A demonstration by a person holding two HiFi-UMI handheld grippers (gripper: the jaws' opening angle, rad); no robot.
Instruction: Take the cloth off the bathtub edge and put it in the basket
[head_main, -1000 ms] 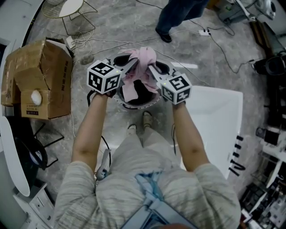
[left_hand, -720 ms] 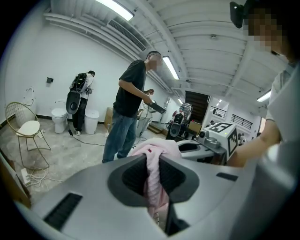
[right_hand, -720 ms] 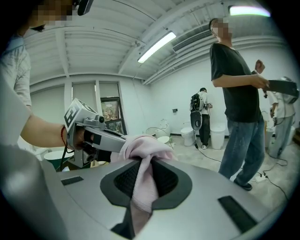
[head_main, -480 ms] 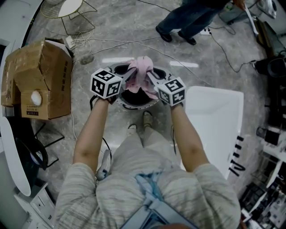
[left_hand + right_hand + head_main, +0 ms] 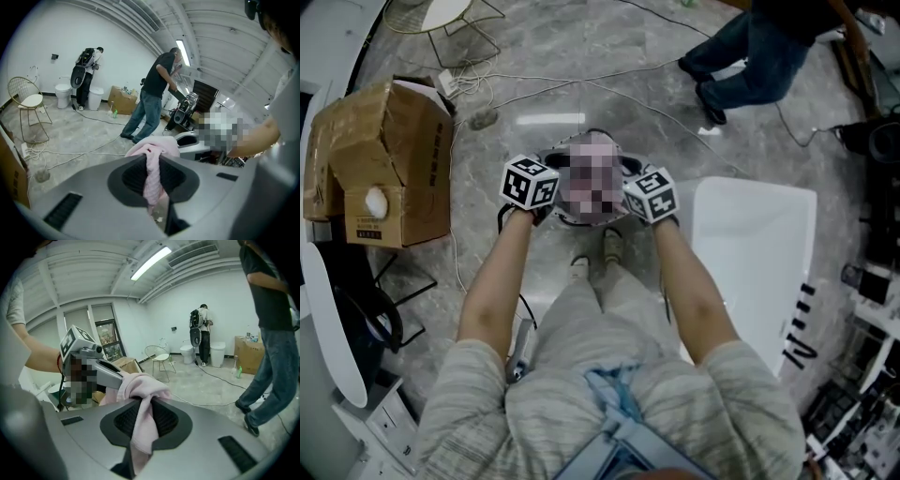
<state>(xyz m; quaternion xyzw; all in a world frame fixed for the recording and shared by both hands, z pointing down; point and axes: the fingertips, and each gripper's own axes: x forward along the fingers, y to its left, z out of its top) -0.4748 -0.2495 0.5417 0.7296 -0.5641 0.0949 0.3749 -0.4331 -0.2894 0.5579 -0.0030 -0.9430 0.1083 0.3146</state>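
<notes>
A pink cloth [image 5: 157, 149] is bunched between my two grippers, above a dark round basket [image 5: 551, 157] on the floor. My left gripper [image 5: 152, 180] is shut on one fold of it. My right gripper [image 5: 143, 420] is shut on another fold [image 5: 140, 385], and the left gripper's body [image 5: 101, 369] shows just beyond. In the head view the left gripper [image 5: 558, 180] and the right gripper [image 5: 625, 186] stand close together over the basket; a mosaic patch hides the cloth there. The white bathtub [image 5: 755, 253] lies to the right.
A cardboard box [image 5: 384, 159] stands at the left and a wire chair [image 5: 450, 23] at the far left. Cables [image 5: 609, 89] run across the marble floor. A person's legs [image 5: 750, 56] are at the upper right. My own feet [image 5: 592, 258] are just short of the basket.
Both grippers have drawn closer together and sunk lower over the basket with the cloth. The person in the background has walked to the right.
</notes>
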